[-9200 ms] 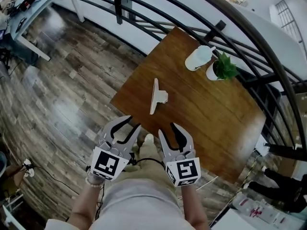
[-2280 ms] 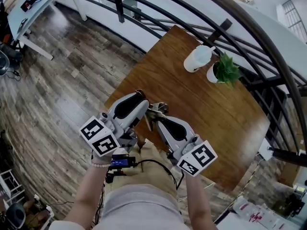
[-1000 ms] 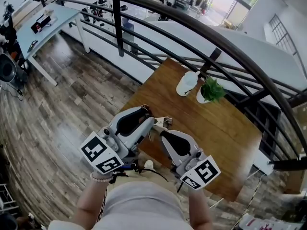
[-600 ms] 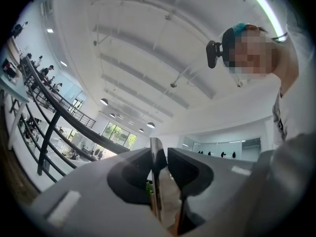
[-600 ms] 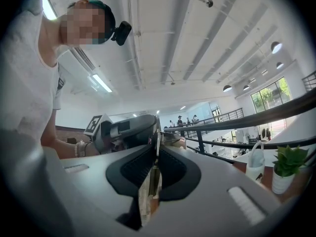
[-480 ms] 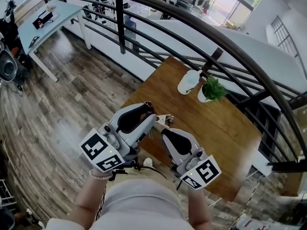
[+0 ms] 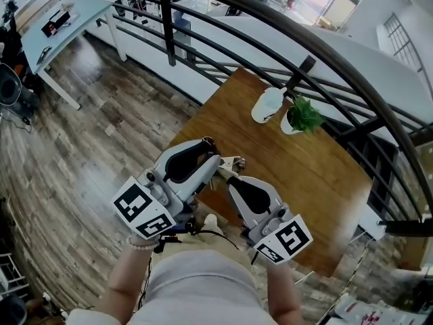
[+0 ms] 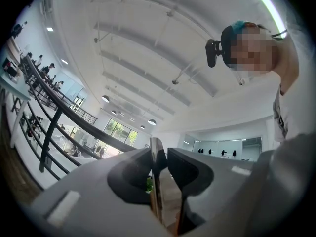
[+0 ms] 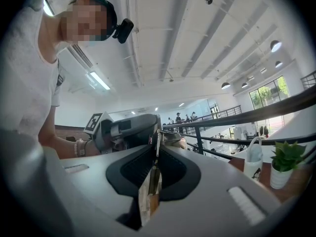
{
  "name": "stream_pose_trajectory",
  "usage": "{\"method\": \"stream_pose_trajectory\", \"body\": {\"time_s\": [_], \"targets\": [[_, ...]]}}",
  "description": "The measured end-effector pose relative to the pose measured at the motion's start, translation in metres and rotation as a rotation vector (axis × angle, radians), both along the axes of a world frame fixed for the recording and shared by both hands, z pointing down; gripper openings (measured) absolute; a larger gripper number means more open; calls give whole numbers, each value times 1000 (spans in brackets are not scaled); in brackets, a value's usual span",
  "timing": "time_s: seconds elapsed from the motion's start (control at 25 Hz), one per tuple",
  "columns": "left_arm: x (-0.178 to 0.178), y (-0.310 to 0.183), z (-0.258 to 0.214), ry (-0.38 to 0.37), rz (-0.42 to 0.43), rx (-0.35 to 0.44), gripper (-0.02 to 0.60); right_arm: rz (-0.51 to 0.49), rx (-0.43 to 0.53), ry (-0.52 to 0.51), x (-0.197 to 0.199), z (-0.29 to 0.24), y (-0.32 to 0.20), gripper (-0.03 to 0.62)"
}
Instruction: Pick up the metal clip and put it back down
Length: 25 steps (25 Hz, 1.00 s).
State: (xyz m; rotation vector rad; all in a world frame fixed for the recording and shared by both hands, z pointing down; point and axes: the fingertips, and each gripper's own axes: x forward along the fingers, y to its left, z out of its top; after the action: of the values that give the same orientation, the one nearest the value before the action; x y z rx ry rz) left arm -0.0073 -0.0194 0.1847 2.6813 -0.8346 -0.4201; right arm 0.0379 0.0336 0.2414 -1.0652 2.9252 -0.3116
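The metal clip (image 7: pixel 229 163) is held in the air above the near left corner of the brown table (image 7: pixel 318 181), and both grippers have it. My left gripper (image 7: pixel 215 160) is shut on it from the left; in the left gripper view a thin shiny plate (image 8: pixel 156 181) stands edge-on between the pads. My right gripper (image 7: pixel 230 180) is shut on it from below right. The right gripper view has the clip's plate (image 9: pixel 154 147) pinched between the jaws, with the left gripper's body (image 9: pixel 129 129) just beyond. Most of the clip is hidden by the jaws.
A white jug-like container (image 7: pixel 267 105) and a small potted plant (image 7: pixel 301 116) stand at the table's far edge. A black curved railing (image 7: pixel 203 53) runs behind the table. Wood floor lies to the left, with a pale desk (image 7: pixel 61 26) farther off.
The head view has shifted slightly. Both grippers stay shut on the clip at about the same place above the table corner.
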Motion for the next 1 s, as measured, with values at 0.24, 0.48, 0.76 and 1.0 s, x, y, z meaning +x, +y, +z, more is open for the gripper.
{"method": "stream_pose_trajectory", "body": {"time_s": [0.24,0.48,0.76,1.0], "targets": [[2,-5,18,-11,0,-33,100,8,-34,10,0,16,-2,55],[2,-9,36,-18,9,-77,100,25,-78,20,-1,32,-4,55],[4,-18,63,-40,19,-117,100,38,-136,29,-1,56,-8,54],[9,-25,90,-55,28,-172,100,51,-193,42,3,80,-13,54]]}}
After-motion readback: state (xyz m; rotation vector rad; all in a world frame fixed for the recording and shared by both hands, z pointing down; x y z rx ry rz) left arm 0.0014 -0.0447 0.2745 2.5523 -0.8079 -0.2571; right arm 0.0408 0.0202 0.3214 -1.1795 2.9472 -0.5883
